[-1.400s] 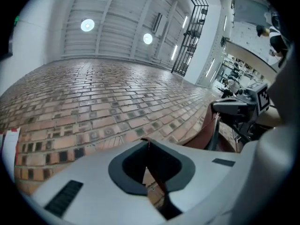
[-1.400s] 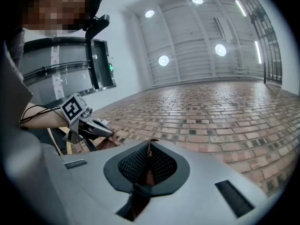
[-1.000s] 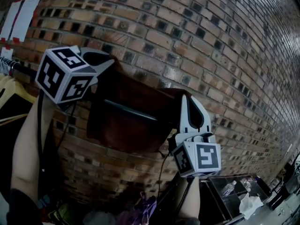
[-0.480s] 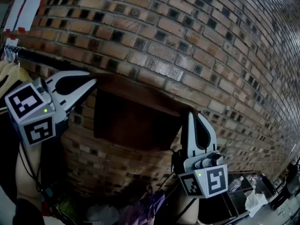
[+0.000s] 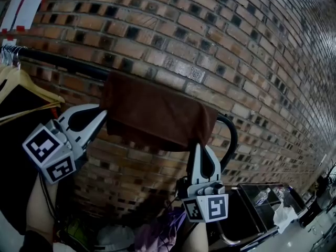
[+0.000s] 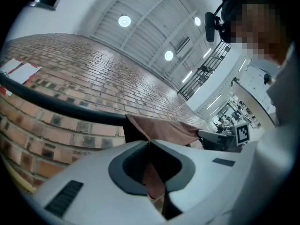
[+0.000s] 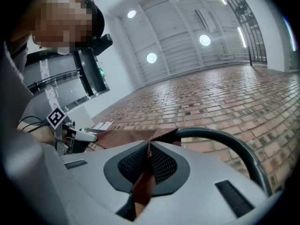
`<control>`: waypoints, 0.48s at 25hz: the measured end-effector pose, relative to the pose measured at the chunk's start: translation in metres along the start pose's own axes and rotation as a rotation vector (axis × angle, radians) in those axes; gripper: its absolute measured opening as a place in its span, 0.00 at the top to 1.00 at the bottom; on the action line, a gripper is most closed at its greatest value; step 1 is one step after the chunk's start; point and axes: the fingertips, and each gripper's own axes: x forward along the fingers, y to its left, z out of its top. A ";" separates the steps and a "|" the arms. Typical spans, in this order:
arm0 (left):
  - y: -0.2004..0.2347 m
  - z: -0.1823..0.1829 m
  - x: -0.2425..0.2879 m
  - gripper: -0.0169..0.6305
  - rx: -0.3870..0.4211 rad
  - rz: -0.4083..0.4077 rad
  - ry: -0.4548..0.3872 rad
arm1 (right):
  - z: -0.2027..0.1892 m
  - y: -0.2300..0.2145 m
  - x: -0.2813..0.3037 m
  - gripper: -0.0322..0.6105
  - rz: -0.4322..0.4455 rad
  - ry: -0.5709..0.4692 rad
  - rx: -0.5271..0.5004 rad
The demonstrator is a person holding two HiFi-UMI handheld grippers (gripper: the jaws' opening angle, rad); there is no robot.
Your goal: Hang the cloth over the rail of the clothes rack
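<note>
A brown cloth (image 5: 157, 112) lies draped over the black rail (image 5: 58, 61) of the clothes rack, in front of a brick wall. My left gripper (image 5: 104, 115) is shut on the cloth's lower left corner, just below the rail. My right gripper (image 5: 198, 147) is shut on the lower right corner, beside the rail's downward bend (image 5: 231, 135). In the left gripper view, the cloth (image 6: 164, 128) runs from the rail (image 6: 56, 104) down into the closed left gripper (image 6: 149, 142). In the right gripper view, a strip of cloth (image 7: 117, 137) passes through the closed right gripper (image 7: 150, 143), next to the curved rail (image 7: 234, 142).
Wooden hangers (image 5: 23, 83) with a dark garment hang on the rail at the left. White paper sheets (image 5: 21, 4) are taped to the wall at the upper left. Below lie a purple fabric pile (image 5: 157, 232) and a cart with bottles (image 5: 262, 206).
Both grippers have come down with the cloth. It was held up in front of the wall and now lies folded over the rail, with the grippers below it.
</note>
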 end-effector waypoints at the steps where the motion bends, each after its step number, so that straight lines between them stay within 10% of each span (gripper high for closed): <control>1: 0.000 -0.003 -0.001 0.94 -0.002 -0.005 -0.007 | -0.006 0.000 -0.001 0.89 -0.006 0.012 0.006; 12: -0.003 -0.044 -0.001 0.94 0.001 -0.023 0.018 | -0.041 -0.001 -0.011 0.89 0.003 0.090 0.036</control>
